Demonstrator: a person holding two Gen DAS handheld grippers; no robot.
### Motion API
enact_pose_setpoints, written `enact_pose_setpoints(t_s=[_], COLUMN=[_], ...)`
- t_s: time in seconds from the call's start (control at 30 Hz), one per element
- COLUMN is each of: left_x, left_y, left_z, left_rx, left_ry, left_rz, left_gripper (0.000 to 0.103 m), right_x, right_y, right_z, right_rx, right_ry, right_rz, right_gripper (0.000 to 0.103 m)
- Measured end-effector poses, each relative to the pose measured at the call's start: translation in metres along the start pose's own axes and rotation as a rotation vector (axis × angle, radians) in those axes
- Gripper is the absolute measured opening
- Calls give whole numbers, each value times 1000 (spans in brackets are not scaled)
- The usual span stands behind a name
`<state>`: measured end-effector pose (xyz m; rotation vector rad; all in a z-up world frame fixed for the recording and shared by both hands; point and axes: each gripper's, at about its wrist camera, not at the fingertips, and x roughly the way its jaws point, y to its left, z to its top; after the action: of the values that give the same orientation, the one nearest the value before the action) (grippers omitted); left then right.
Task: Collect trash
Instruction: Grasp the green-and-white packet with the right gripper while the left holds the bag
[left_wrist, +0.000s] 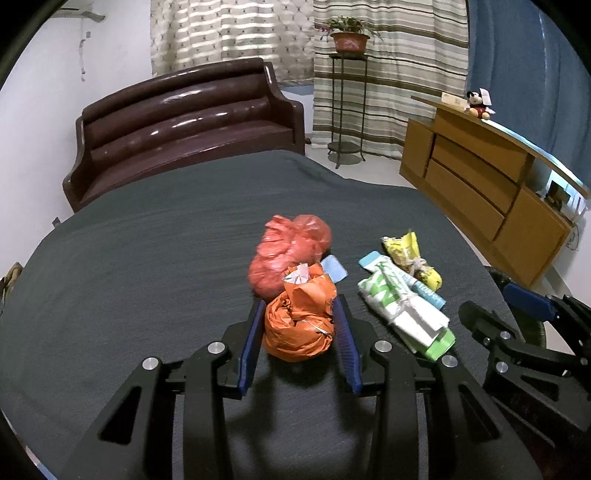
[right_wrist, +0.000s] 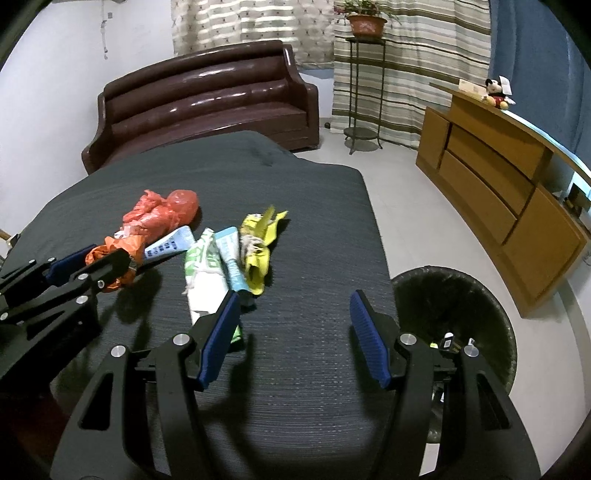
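My left gripper (left_wrist: 299, 314) is shut on a crumpled orange plastic bag (left_wrist: 301, 321), held just above the dark table cloth (left_wrist: 147, 258); the bag also shows in the right wrist view (right_wrist: 118, 254). Behind it lies a red plastic bag (left_wrist: 290, 251) (right_wrist: 162, 214). A blue-white tube (right_wrist: 170, 243), a white-green wrapper bundle (left_wrist: 402, 306) (right_wrist: 205, 273) and a yellow wrapper (left_wrist: 413, 254) (right_wrist: 258, 247) lie to the right. My right gripper (right_wrist: 293, 321) is open and empty above the cloth, right of the wrappers.
A black-lined trash bin (right_wrist: 454, 314) with some items inside stands on the floor off the table's right edge. A brown sofa (left_wrist: 184, 122) is behind the table, a wooden cabinet (left_wrist: 480, 192) to the right, a plant stand (left_wrist: 347, 92) beyond.
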<state>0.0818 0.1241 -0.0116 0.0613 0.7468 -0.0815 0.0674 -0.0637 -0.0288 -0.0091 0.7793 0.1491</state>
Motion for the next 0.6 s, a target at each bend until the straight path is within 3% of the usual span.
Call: enact_pose_setpoints(t_s=[0.6], left_x=[-4], left_y=[54], left_z=[-14], left_rx=[-91], left_ry=[15], left_rz=[72], left_gripper=[38], right_x=[10], right_y=[49], right_z=[1], right_rx=[-95], right_ry=[35], right_rz=[73], right_gripper=[41])
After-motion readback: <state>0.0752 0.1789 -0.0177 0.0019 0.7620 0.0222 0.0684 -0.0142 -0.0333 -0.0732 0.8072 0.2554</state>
